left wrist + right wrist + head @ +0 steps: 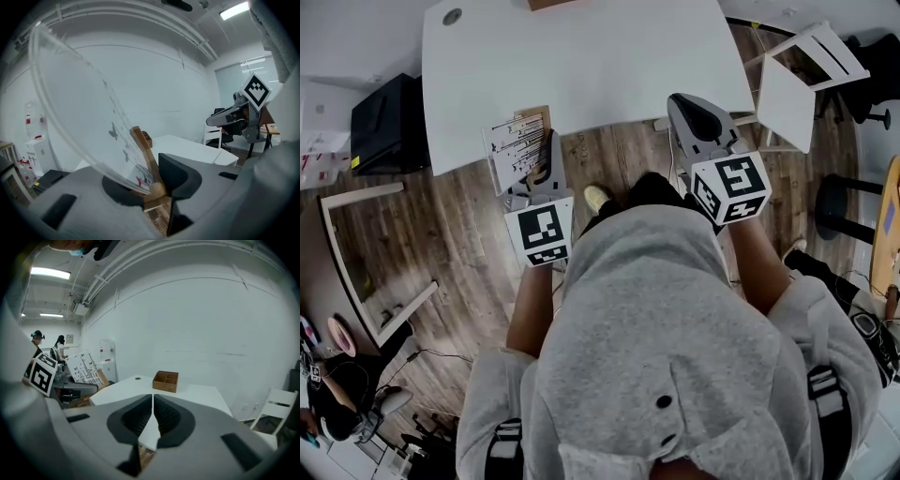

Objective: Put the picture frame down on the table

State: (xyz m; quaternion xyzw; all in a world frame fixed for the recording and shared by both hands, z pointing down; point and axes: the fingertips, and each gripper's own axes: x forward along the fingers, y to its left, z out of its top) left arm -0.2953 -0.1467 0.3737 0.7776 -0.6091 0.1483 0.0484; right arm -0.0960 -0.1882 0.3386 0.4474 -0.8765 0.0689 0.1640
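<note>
My left gripper (548,155) is clamped on the lower edge of the picture frame (516,141), held tilted at the near edge of the white surface (581,56) and not yet set down, while my right gripper (694,112) is pressed together on nothing.

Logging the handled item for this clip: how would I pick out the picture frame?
Find the white table and look at its near edge. There the left claw is shut on the picture frame: a clear-fronted white sheet with small dark marks and a wooden back, unlike the open wooden box on the table.
</note>
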